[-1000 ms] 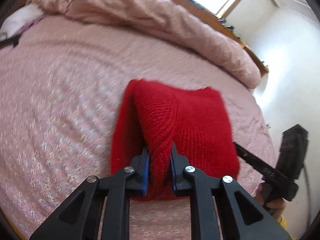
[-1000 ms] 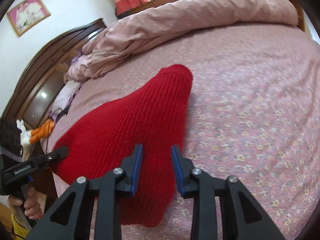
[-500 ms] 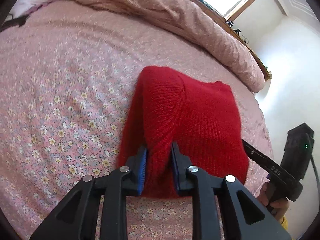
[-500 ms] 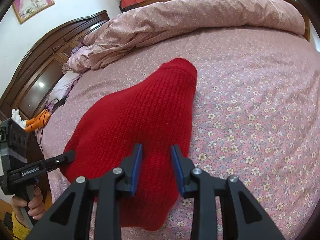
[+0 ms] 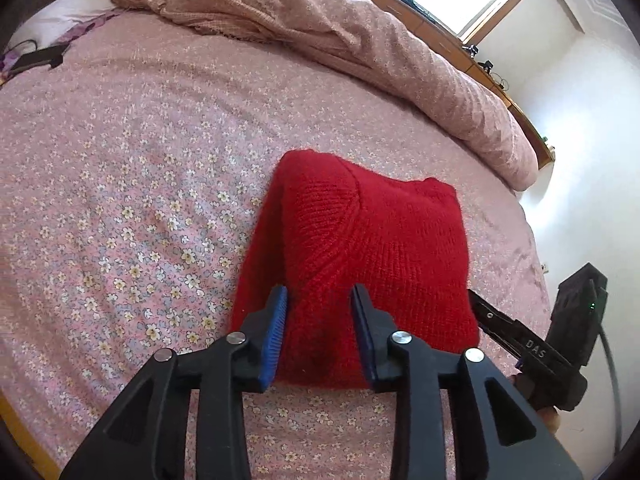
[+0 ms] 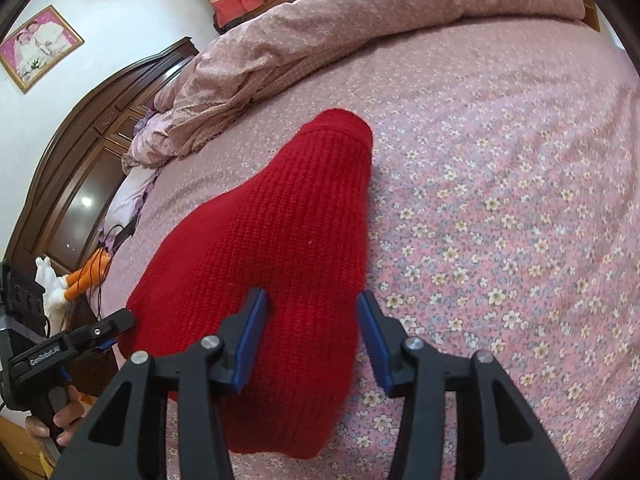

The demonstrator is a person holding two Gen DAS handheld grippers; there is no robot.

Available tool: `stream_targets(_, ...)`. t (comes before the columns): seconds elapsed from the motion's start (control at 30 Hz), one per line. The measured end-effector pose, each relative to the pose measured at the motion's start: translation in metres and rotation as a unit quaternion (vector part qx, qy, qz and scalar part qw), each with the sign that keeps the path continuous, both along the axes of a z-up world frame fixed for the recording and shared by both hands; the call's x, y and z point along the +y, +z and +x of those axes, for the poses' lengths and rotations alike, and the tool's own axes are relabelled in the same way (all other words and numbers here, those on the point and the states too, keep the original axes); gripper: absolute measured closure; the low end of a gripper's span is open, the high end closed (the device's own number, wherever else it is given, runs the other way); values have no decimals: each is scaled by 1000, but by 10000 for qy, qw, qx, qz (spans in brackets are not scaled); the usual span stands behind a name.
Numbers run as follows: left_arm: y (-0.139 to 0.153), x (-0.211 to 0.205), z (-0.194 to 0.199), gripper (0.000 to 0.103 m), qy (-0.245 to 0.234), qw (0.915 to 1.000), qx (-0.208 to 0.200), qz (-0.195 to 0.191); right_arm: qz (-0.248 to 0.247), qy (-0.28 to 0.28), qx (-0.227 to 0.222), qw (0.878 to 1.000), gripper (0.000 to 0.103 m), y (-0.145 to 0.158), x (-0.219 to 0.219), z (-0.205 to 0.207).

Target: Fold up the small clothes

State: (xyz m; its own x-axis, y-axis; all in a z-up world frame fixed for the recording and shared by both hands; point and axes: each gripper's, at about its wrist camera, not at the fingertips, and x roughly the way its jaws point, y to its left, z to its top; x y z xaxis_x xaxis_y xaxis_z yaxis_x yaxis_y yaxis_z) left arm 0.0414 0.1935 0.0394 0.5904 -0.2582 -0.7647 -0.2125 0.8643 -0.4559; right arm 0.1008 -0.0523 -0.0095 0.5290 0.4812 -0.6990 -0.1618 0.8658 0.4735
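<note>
A red knitted garment lies folded on the bed, on the flowered pink sheet near the bed's near edge, well clear of the rumpled quilt heaped along the far side.

The left tool hangs over the garment's near edge, pointing steeply down. Its jaws are opening: the blue pads stand apart, and a raised ridge of red knit sits between them. The left pad is just beside the wool; whether it brushes the wool cannot be told. The right pad looks clear of it, so no pinch is shown.

The right tool sits over the garment's other near corner. Its jaws are opening too, spread wider than the left ones. The left pad lies over the knit; the right pad stands past the garment's edge above the sheet. Cloth lies under the gap, but the pads do not press on it.

Each wrist view catches the other tool at its side: the right tool at the garment's right edge in the left view, and the left tool at its left edge in the right view, with a hand on its grip.
</note>
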Motion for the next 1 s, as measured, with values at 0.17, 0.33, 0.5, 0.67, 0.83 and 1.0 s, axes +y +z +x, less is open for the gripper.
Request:
stream_targets(0.17,16,-4,-4,69,-104,9997,-230,49,41,-25,26,10000,49,-1,-3,-1)
stream_targets(0.33,4,-14,12,49,-393,9985,65,369,210,-135,-33,9997,35,6,-12,-9)
stream_targets(0.5,-24,-20,26,44,-531,9961,467,534,503,35,110,9987,28,7,-15,-12)
stream_targets(0.67,-43,-11,23,28,-399,9981,453,160,598,138,319,9976,27,-3,-10,-6)
stream_targets(0.83,-61,2,22,16,-385,9973,503,-368,506,209,434,9976,13,-16,-6,3)
stream_targets(1.0,-72,4,21,11,-398,9965,465,-575,616,368,473,9963,8,-26,-6,10)
